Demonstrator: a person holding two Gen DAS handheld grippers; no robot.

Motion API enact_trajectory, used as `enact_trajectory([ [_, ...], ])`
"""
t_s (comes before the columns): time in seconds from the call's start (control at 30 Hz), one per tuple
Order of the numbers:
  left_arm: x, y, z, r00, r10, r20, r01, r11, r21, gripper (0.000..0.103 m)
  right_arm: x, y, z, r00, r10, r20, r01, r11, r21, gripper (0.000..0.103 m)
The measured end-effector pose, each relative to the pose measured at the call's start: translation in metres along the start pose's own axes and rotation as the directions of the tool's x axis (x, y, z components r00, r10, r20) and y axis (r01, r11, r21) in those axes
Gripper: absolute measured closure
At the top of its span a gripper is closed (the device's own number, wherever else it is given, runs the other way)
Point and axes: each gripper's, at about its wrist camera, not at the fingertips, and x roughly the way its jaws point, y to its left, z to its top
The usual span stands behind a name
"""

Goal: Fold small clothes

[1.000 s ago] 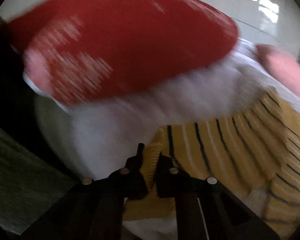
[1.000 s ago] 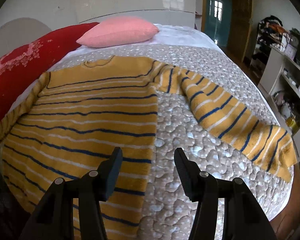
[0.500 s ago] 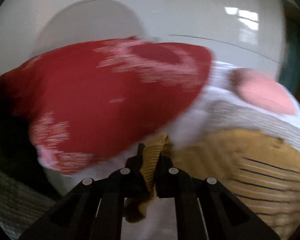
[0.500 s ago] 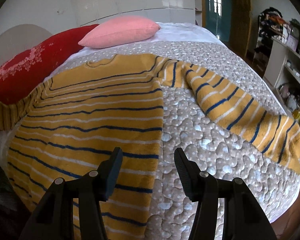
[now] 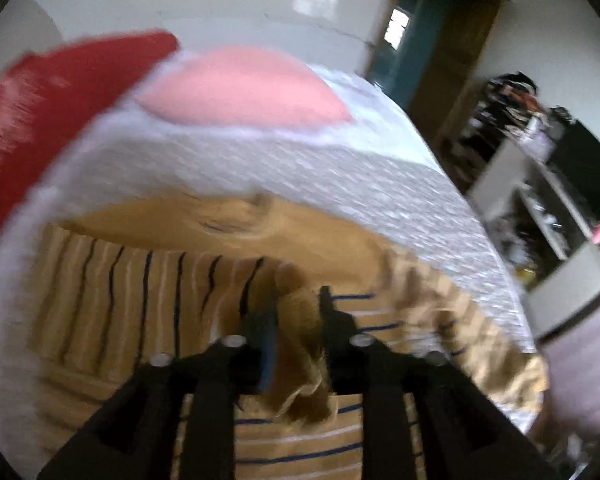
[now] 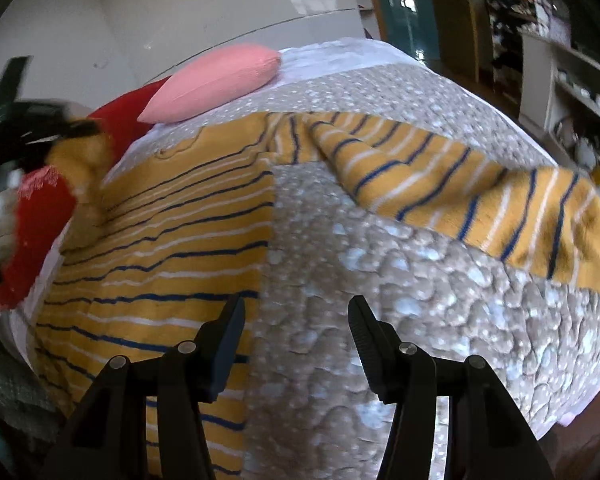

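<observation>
- Left wrist view: sweater, mustard yellow knit with thin navy and white stripes, spreads across the near half of the bed. The picture is smeared by motion, so the fine knit cannot be made out.
- Left gripper has its jaws pinched on a bunched end of the sweater's sleeve, which hangs crumpled between the fingers and down over the sweater's body.
- Far left lies a red pillow; just right of it a pink pillow rests on the bed's white far end.
- Far right, shelves hold cluttered small items too blurred to name.
- A second ago this view was filled by the red pillow; now it faces across the sweater toward the pink pillow and a teal door, with the sleeve carried in over the body.
- Right wrist view: sweater lies flat on the bed's grey dotted quilt, body at the left, one sleeve stretched out to the right.
- Right gripper hovers above the near edge of the body with jaws spread apart, holding nothing.
- At the far left the left gripper shows, blurred, holding the other sleeve lifted off the bed; a second ago that sleeve lay flat along the bed's left edge.
- Pink pillow and red pillow sit at the far end; the shelves at the right hold small jars.
</observation>
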Motion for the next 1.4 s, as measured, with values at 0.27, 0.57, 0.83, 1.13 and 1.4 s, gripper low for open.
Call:
enact_trajectory([
  [0.27, -0.002, -0.002, -0.029, 0.996, -0.072, -0.045, 0.073, 0.997, 0.035, 0.050, -0.014, -0.031, 0.002, 0.999, 0.006, 0.033, -0.007, 0.999, 0.046, 0.042],
  [0.57, -0.095, 0.081, -0.092, 0.985, 0.160, 0.072, -0.161, 0.987, 0.005, 0.034, -0.045, -0.090, -0.001, 0.986, -0.138, 0.096, 0.121, 0.979, 0.166, 0.038],
  [0.83, -0.122, 0.119, -0.143, 0.993, 0.104, 0.047, -0.095, 0.982, -0.161, 0.034, -0.066, -0.165, 0.004, 0.950, -0.275, 0.146, 0.193, 0.888, 0.418, 0.027],
  [1.13, -0.124, 0.115, -0.154, 0.992, 0.118, 0.041, -0.109, 0.979, -0.170, 0.034, -0.024, -0.192, 0.039, 0.963, -0.252, 0.092, 0.188, 0.878, 0.440, 0.089],
  [1.4, -0.130, 0.114, -0.157, 0.991, 0.122, 0.060, -0.110, 0.980, -0.168, 0.034, -0.072, -0.228, 0.011, 0.976, -0.151, 0.159, 0.032, 0.817, 0.576, 0.062],
])
